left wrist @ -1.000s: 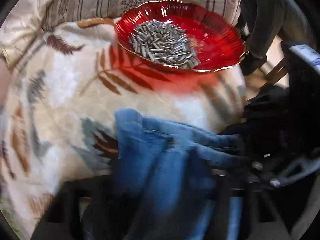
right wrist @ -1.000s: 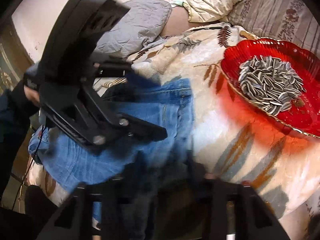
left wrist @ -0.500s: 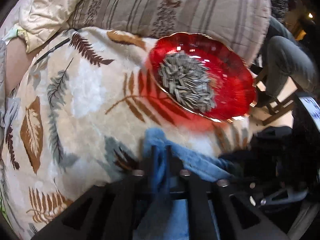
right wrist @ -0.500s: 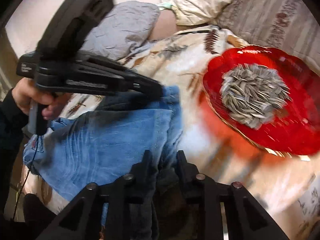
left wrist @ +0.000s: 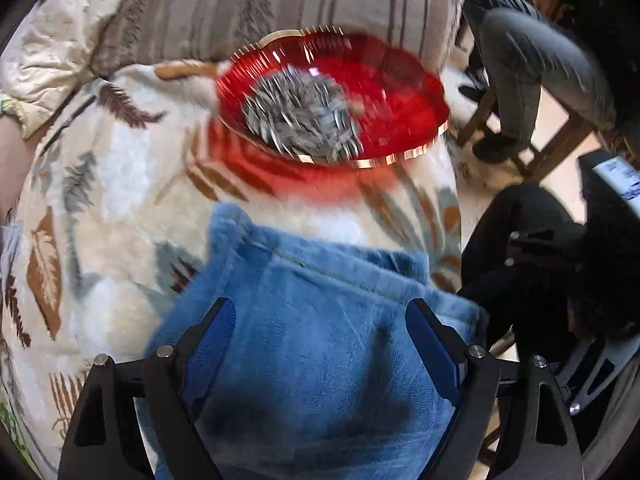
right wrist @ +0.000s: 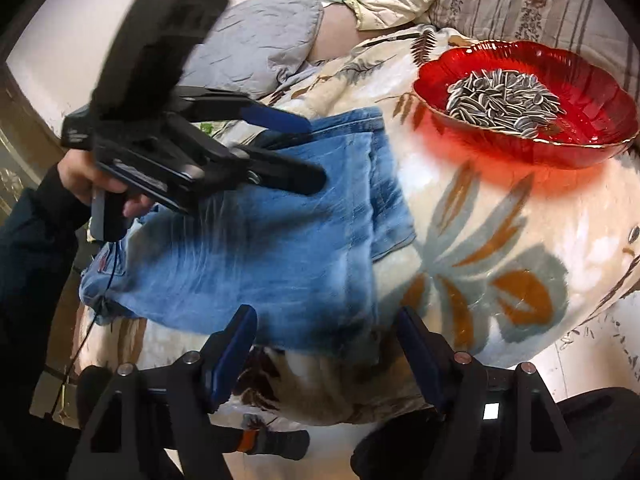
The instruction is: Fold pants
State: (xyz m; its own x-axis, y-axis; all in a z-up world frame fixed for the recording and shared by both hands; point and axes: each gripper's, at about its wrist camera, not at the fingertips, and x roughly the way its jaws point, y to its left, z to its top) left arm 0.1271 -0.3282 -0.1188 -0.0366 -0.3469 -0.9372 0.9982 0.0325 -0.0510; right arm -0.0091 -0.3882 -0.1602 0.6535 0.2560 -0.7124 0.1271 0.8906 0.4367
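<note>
A red bowl (right wrist: 532,108) of sunflower seeds (right wrist: 504,100) sits beyond the folded jeans (right wrist: 256,248). Both the left hand-held gripper (left wrist: 320,320) and right hand-held gripper (right wrist: 324,328) are opening, released. Only the left view shows a stool (left wrist: 532,148).

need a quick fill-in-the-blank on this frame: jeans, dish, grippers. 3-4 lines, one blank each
1. The folded jeans lie on a blanket printed with ____.
2. The red glass dish holds striped sunflower ____.
3. The pads on the fingers of the right gripper are coloured ____.
4. The jaws of the left gripper are opening and its pads are ____ the denim.

Missing words: leaves; seeds; blue; off
</note>
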